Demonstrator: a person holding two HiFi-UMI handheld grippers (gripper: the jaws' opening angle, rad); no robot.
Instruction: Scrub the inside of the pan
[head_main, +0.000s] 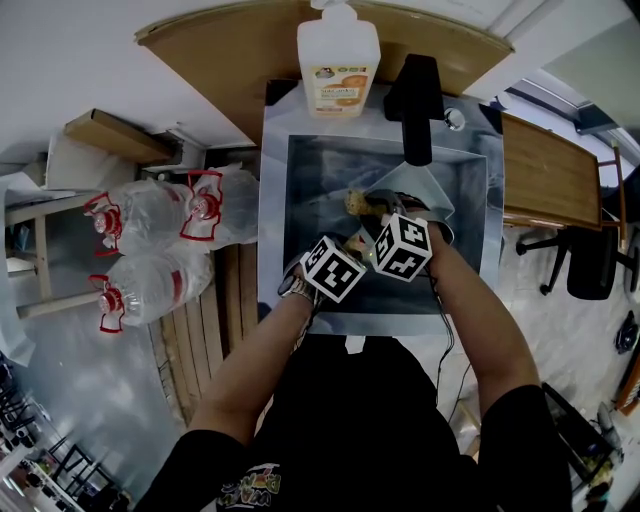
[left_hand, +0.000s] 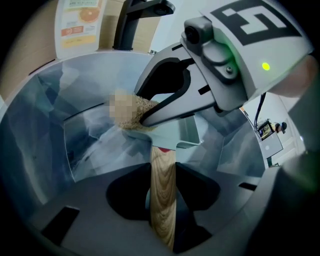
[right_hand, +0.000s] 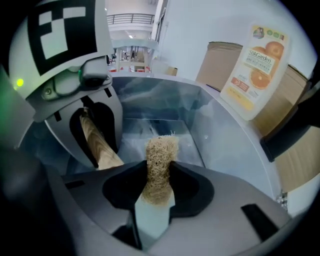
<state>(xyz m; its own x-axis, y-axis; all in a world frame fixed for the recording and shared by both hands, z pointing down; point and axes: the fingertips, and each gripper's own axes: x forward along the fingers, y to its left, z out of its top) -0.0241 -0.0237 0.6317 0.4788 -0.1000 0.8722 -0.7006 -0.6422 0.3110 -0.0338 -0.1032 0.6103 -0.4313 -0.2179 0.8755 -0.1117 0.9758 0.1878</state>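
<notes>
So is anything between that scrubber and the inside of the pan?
Nothing visible: the right tongs hold the scrubber right at the pan, which the left tongs grip by its wooden handle.

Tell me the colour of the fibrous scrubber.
Straw-tan fibrous scrubber; best in right gripper view.

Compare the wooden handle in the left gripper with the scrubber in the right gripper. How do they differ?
The wooden handle is smooth and grained; the scrubber is rough and fibrous. The handle is long, running from the left gripper to the pan; the scrubber is a short wad in the right gripper. Both are clamped between jaws, over the sink.
</notes>
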